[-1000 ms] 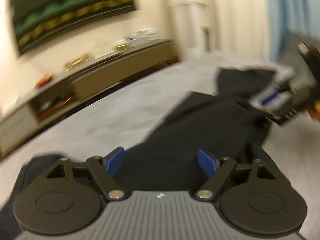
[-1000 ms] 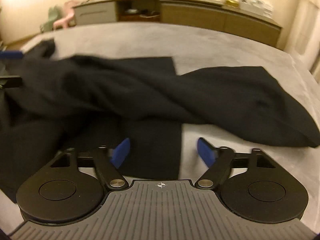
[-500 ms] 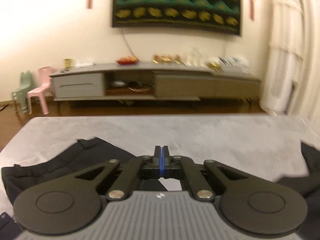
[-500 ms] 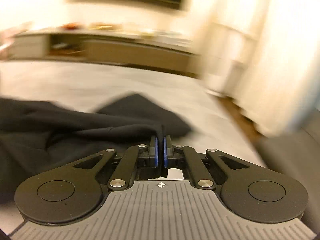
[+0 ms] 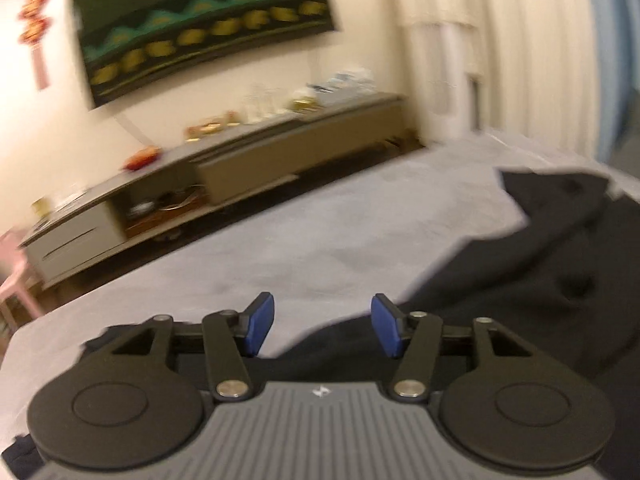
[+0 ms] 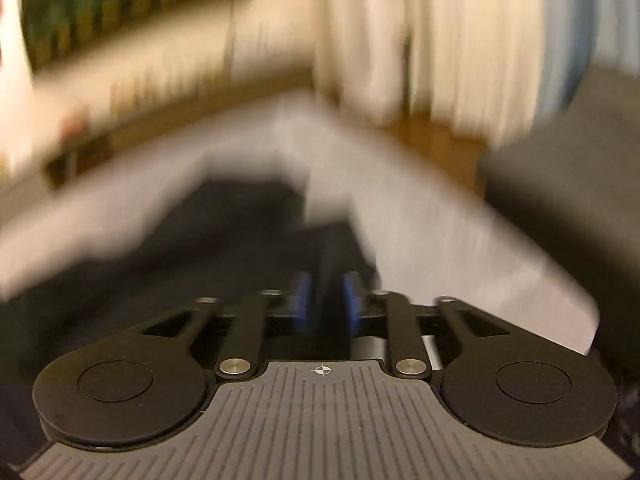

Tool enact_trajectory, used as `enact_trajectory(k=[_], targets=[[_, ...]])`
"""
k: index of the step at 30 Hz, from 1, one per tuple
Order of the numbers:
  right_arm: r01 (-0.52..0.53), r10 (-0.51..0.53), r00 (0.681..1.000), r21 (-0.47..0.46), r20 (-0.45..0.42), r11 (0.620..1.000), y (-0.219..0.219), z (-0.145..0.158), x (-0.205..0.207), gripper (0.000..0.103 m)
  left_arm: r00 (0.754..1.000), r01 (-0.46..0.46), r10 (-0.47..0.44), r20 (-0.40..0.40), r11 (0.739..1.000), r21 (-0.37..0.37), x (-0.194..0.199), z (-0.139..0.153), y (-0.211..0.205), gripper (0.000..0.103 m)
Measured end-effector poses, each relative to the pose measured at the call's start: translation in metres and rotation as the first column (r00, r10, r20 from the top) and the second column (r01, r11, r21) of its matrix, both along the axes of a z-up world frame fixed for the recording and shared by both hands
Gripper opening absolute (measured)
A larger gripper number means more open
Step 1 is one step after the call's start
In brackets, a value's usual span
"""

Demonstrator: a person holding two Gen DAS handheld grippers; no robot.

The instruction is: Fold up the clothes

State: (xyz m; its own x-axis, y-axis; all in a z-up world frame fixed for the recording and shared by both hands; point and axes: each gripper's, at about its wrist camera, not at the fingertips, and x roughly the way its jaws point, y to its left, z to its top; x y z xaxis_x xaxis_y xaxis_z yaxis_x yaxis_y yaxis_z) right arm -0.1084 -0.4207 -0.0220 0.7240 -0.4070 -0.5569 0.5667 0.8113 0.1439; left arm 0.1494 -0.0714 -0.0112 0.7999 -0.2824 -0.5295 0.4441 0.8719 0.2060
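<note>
Black garment (image 6: pixel 200 240) pinched in right gripper (image 6: pixel 325 302)

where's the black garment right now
In the left wrist view the black garment lies spread on the grey surface, right of the open left gripper and running under it.

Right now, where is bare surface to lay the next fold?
Bare grey surface lies ahead of the open left gripper, between the black garment and the far edge. The right side is crowded with cloth.
</note>
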Motion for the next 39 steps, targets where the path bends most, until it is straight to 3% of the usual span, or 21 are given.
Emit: enact_trajectory(k=[2, 5, 7, 10, 13, 17, 19, 21, 22, 23, 24, 26, 28, 30, 31, 32, 34, 35, 36, 37, 39], targets=[[0.034, -0.035, 0.995, 0.017, 0.093, 0.999, -0.005, 0.011, 0.001, 0.063, 0.994, -0.106, 0.106, 0.017, 0.994, -0.038, 0.009, 0.015, 0.031, 0.065], [0.008, -0.019, 0.994, 0.108, 0.106, 0.994, -0.020, 0.011, 0.039, 0.064, 0.955, -0.291, 0.295, 0.024, 0.951, -0.101, 0.027, 0.034, 0.092, 0.069], [-0.014, -0.002, 0.995, 0.171, 0.098, 0.985, -0.032, 0.006, 0.072, 0.071, 0.902, -0.427, 0.432, 0.002, 0.892, -0.146, 0.037, 0.043, 0.139, 0.070], [-0.010, 0.005, 1.000, 0.184, 0.027, 0.983, -0.034, -0.014, 0.131, 0.072, 0.790, -0.608, 0.610, -0.054, 0.770, -0.195, 0.045, 0.050, 0.210, 0.071], [-0.022, 0.037, 0.996, 0.174, -0.081, 0.984, -0.036, -0.038, 0.189, 0.078, 0.741, -0.670, 0.658, -0.134, 0.713, -0.205, 0.051, 0.045, 0.256, 0.079], [-0.016, 0.046, 0.986, 0.182, -0.162, 0.983, -0.034, -0.060, 0.222, 0.078, 0.754, -0.653, 0.616, -0.229, 0.741, -0.156, 0.067, 0.016, 0.266, 0.093], [-0.004, 0.039, 0.981, 0.183, -0.190, 0.983, -0.037, -0.066, 0.230, 0.071, 0.781, -0.614, 0.583, -0.225, 0.783, -0.100, 0.078, -0.002, 0.253, 0.094], [0.007, 0.032, 0.980, 0.195, -0.196, 0.981, -0.045, -0.070, 0.236, 0.030, 0.806, -0.570, 0.548, -0.223, 0.820, -0.044, 0.088, -0.019, 0.240, 0.094], [0.013, 0.028, 0.980, 0.201, -0.198, 0.979, -0.049, -0.072, 0.239, 0.018, 0.818, -0.547, 0.531, -0.222, 0.837, -0.016, 0.093, -0.028, 0.233, 0.094], [0.008, 0.031, 0.982, 0.204, -0.188, 0.979, -0.049, -0.071, 0.241, 0.003, 0.826, -0.527, 0.514, -0.230, 0.850, 0.003, 0.098, -0.036, 0.227, 0.088], [0.002, 0.035, 0.984, 0.207, -0.176, 0.978, -0.048, -0.068, 0.242, 0.000, 0.829, -0.513, 0.496, -0.258, 0.858, -0.001, 0.103, -0.042, 0.222, 0.077], [-0.018, 0.043, 0.989, 0.173, -0.144, 0.985, -0.044, -0.056, 0.244, 0.000, 0.842, -0.469, 0.424, -0.334, 0.881, -0.064, 0.110, -0.046, 0.218, 0.003], [-0.041, 0.051, 0.995, 0.112, -0.080, 0.993, -0.034, -0.035, 0.244, 0.000, 0.846, -0.479, 0.417, -0.333, 0.868, -0.129, 0.109, -0.037, 0.224, 0.002], [-0.061, 0.059, 0.996, 0.030, 0.060, 0.998, -0.027, -0.005, 0.237, 0.000, 0.835, -0.528, 0.461, -0.300, 0.825, -0.200, 0.103, -0.022, 0.236, 0.001], [-0.043, 0.044, 0.993, -0.014, 0.111, 0.999, -0.024, 0.009, 0.235, 0.000, 0.805, -0.589, 0.521, -0.284, 0.760, -0.274, 0.095, -0.011, 0.253, 0.001], [-0.020, 0.029, 0.987, -0.057, 0.161, 0.998, -0.021, 0.024, 0.233, 0.000, 0.760, -0.649, 0.599, -0.253, 0.673, -0.356, 0.083, 0.002, 0.272, 0.001], [0.013, 0.006, 0.967, -0.072, 0.253, 0.997, -0.021, 0.040, 0.232, 0.000, 0.640, -0.723, 0.740, -0.207, 0.490, -0.487, 0.059, 0.025, 0.307, 0.001], [-0.001, 0.013, 0.966, -0.047, 0.257, 0.999, -0.022, 0.037, 0.239, 0.000, 0.574, -0.759, 0.801, -0.169, 0.443, -0.476, 0.050, 0.031, 0.315, 0.001], [-0.018, 0.022, 0.966, -0.019, 0.258, 1.000, -0.022, 0.034, 0.246, 0.000, 0.523, -0.790, 0.839, -0.148, 0.413, -0.454, 0.046, 0.032, 0.322, 0.001], [-0.051, 0.043, 0.970, 0.028, 0.239, 0.998, -0.022, 0.023, 0.256, 0.000, 0.515, -0.813, 0.842, -0.161, 0.420, -0.404, 0.050, 0.025, 0.324, 0.002], [-0.072, 0.058, 0.984, 0.077, 0.169, 0.994, -0.013, -0.001, 0.274, 0.014, 0.522, -0.822, 0.835, -0.176, 0.438, -0.364, 0.055, 0.019, 0.324, 0.003]])
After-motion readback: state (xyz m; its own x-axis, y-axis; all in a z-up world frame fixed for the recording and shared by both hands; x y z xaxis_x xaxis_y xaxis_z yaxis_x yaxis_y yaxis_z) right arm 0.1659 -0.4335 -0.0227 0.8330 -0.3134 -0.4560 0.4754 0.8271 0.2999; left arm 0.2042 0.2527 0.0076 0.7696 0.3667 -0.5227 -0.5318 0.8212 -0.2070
